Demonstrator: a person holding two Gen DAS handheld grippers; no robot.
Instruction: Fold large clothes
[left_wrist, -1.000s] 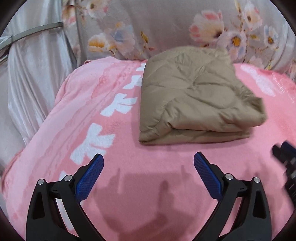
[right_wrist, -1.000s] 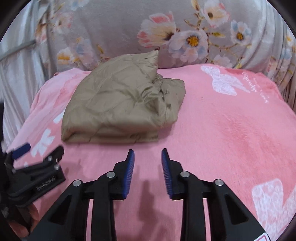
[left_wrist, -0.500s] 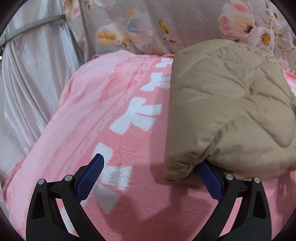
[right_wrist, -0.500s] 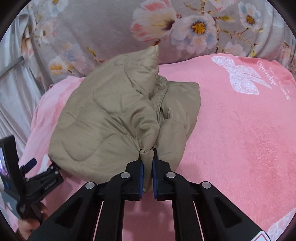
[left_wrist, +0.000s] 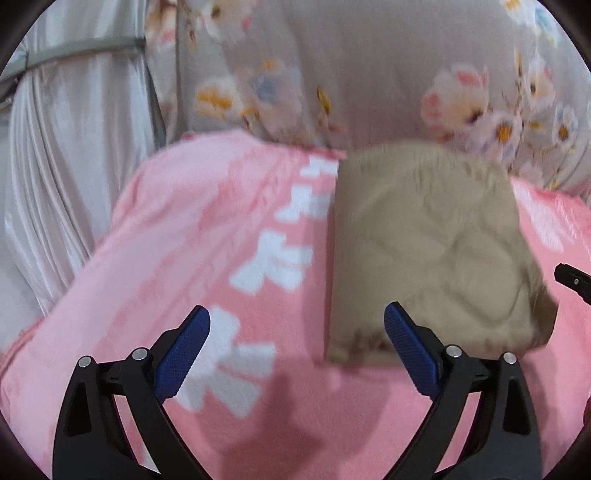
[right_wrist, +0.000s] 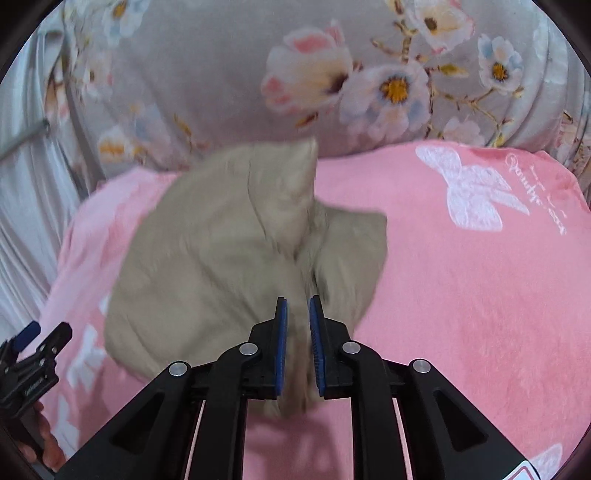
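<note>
Folded tan jacket (right_wrist: 221, 258) between right gripper (right_wrist: 298, 332) pads

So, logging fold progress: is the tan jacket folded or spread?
Folded: the tan jacket lies as a compact bundle on the pink blanket.

Pink blanket (left_wrist: 207, 236), floral fabric (right_wrist: 207, 74) behind
</note>
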